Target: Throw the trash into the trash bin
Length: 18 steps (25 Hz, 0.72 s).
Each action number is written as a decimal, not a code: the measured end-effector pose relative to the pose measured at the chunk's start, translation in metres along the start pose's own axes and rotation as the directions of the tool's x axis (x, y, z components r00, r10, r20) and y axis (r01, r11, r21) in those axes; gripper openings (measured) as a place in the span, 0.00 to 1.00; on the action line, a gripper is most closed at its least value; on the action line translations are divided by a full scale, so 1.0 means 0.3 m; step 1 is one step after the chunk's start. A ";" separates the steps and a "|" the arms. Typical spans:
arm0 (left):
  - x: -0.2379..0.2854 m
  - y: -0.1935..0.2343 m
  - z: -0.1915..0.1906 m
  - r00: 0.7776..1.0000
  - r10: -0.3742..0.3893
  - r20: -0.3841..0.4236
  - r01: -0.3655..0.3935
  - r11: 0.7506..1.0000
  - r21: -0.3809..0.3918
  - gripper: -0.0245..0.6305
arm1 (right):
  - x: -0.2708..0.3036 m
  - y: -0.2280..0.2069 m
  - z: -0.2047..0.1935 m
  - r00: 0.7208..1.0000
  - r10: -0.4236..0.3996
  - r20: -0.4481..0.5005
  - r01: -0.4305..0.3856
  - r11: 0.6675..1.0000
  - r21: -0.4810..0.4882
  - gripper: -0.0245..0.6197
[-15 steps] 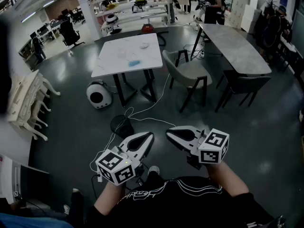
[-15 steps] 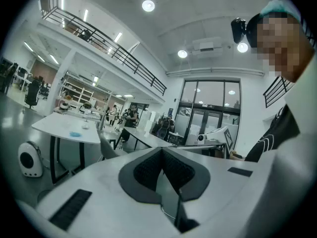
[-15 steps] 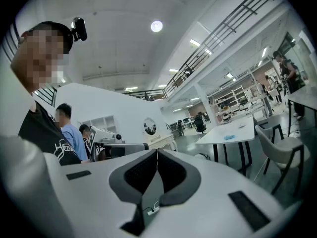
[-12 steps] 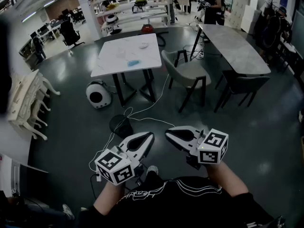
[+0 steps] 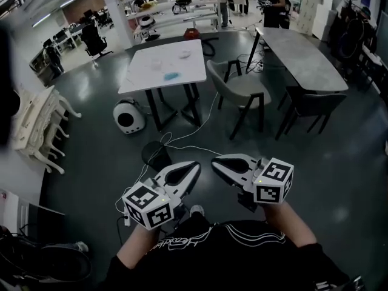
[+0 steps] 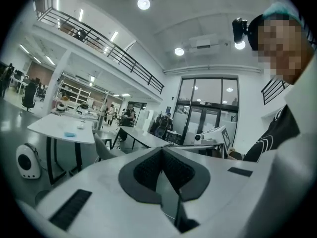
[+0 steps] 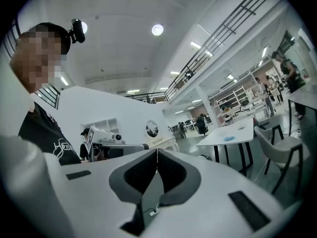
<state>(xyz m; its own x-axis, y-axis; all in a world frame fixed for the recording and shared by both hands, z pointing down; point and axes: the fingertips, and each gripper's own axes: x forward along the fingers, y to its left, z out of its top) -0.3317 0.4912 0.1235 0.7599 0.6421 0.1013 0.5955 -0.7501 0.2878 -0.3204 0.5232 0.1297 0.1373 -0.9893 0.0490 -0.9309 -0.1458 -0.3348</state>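
since the earlier frame the whole scene had slid slightly in the head view, with the white surface (image 5: 140,80) sitting a little higher, and a shoe at the lower left had gone. both grippers kept their place before the body.

left gripper (image 5: 193,167): jaws closed together, nothing between them. right gripper (image 5: 216,161): the same, pads meeting, empty.

the trash lay on the white surface, well apart from both jaws and ahead of them: a blue piece (image 5: 171,76), its long axis roughly across the head view, and a white crumpled piece (image 5: 185,54) beyond it. in the gripper views the blue piece sat left of the left jaws and right of the right jaws. the left gripper was judged marginally nearer.

a dark round bin (image 5: 156,155), probably the target, stood on the floor between person and surface.
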 end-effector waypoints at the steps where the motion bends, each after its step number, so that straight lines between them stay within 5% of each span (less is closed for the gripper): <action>1: 0.004 0.001 0.004 1.000 0.003 -0.004 -0.003 1.000 0.002 0.04 | 0.001 -0.008 -0.002 1.000 -0.007 -0.001 0.007 1.000 0.005 0.09; 11: 0.055 0.161 0.024 1.000 0.013 0.009 -0.012 1.000 -0.029 0.04 | 0.100 -0.142 -0.002 0.999 -0.031 -0.019 0.031 0.999 0.019 0.09; 18: 0.129 0.507 0.010 0.999 0.041 -0.007 -0.041 0.996 -0.077 0.04 | 0.314 -0.410 -0.024 0.996 -0.056 -0.063 0.059 0.996 0.060 0.09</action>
<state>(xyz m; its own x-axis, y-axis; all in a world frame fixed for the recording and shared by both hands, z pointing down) -0.2109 0.4016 0.1682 0.7816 0.6123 0.1197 0.5418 -0.7613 0.3562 -0.1954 0.4480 0.1821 0.1671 -0.9777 0.1271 -0.8993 -0.2040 -0.3870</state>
